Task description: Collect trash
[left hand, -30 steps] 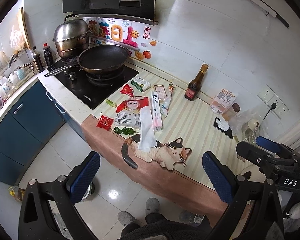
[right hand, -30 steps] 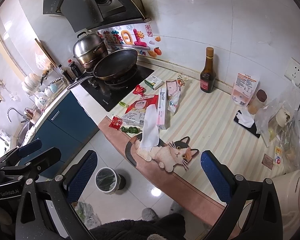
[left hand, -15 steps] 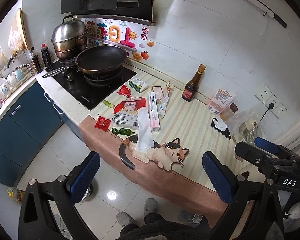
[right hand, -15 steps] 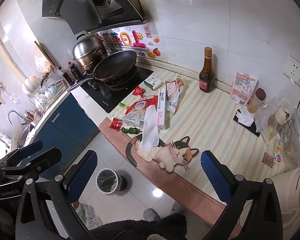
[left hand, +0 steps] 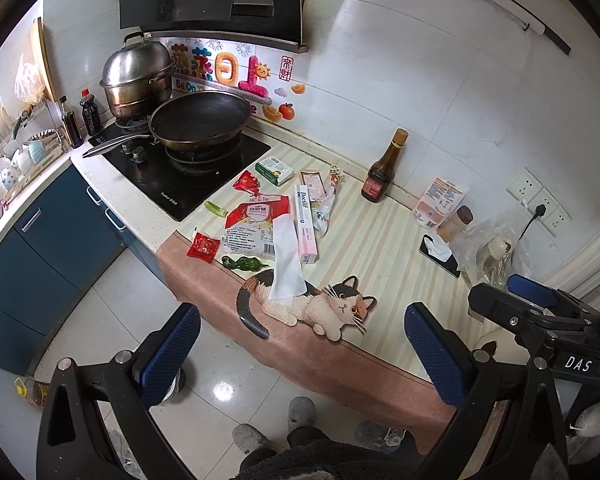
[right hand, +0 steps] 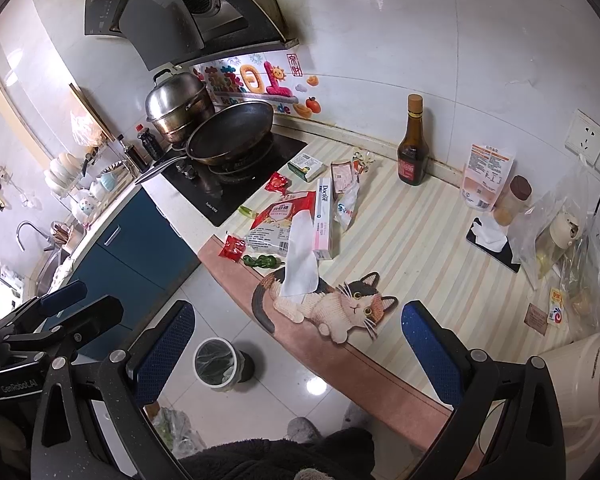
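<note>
Both tools, left point(left hand: 296, 344) and right point(right hand: 298, 342), spread wide, empty, blue ribbed pads. Crinkly wrappers point(left hand: 256, 226), flat tissue point(left hand: 286, 264) mid striped tabletop point(left hand: 380, 240); round bin point(right hand: 216, 364) on glossy floor.

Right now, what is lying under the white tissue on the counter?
The white tissue covers part of the sugar bag, the pink box's edge and the cat mat. Anything smaller beneath is hidden.
</note>
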